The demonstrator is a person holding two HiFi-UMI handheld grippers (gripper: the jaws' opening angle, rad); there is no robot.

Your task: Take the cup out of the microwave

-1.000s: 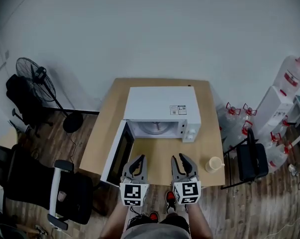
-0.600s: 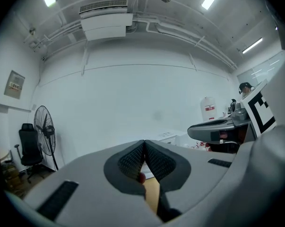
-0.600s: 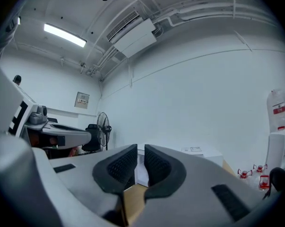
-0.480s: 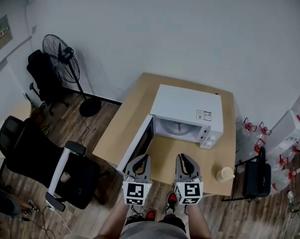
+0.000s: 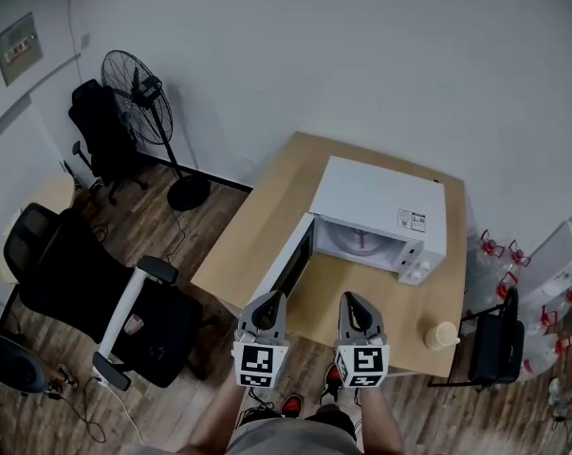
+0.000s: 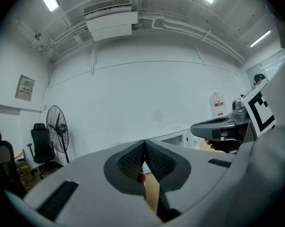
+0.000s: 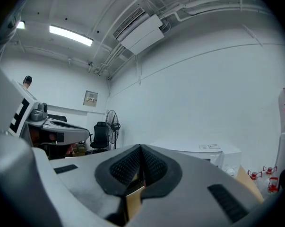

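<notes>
The white microwave [image 5: 380, 218] stands on the wooden table [image 5: 276, 211] with its door [image 5: 290, 265] swung open to the left; its cavity shows only the turntable. A cream cup [image 5: 442, 335] stands on the table's front right corner, outside the microwave. Both grippers hang side by side in front of the table's near edge, pointing toward the microwave. My left gripper [image 5: 271, 301] [image 6: 144, 144] is shut with nothing in it. My right gripper [image 5: 354, 303] [image 7: 141, 149] has just been closing and is shut, empty, well left of the cup.
A black office chair [image 5: 96, 301] stands to the left of the table, with a standing fan [image 5: 138, 88] and another chair [image 5: 101, 131] behind it. Water bottles [image 5: 494, 249] and a black chair [image 5: 489, 344] crowd the table's right side.
The right gripper's jaws have come together. Both grippers have drawn back from the table, and the view has swung left, so the microwave and cup now sit further right.
</notes>
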